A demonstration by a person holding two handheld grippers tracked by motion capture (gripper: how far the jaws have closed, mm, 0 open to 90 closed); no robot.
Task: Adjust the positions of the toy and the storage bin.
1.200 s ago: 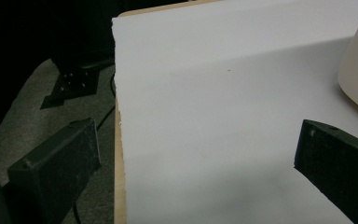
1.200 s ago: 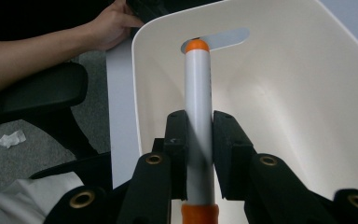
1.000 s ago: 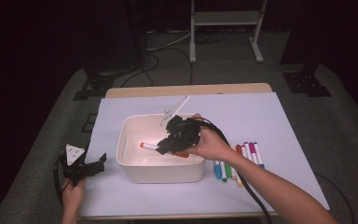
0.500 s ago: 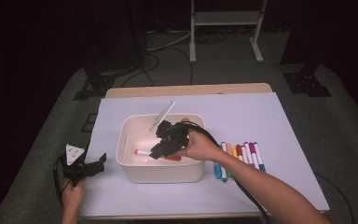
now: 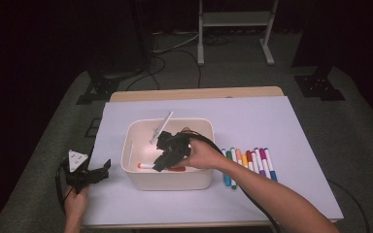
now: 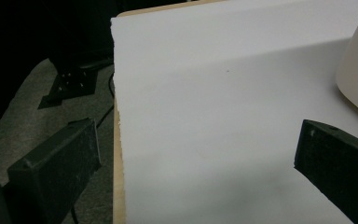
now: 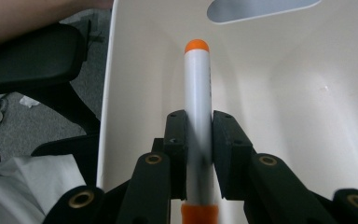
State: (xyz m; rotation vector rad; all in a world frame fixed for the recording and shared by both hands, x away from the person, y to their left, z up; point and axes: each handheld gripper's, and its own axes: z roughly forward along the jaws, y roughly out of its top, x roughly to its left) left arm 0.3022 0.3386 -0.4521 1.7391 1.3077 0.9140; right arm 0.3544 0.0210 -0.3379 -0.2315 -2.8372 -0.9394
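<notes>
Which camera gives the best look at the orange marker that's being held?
The right gripper view: the orange marker runs up the middle, clamped between the right gripper pads, orange cap clear. In the high view it is a small sliver inside the white bin. The left gripper view looks across white paper.

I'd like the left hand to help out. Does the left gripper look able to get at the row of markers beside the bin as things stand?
Probably not directly. The left gripper sits open at the table's left edge, and the white bin and the right gripper, shut on the orange marker, stand between it and the row of markers.
</notes>
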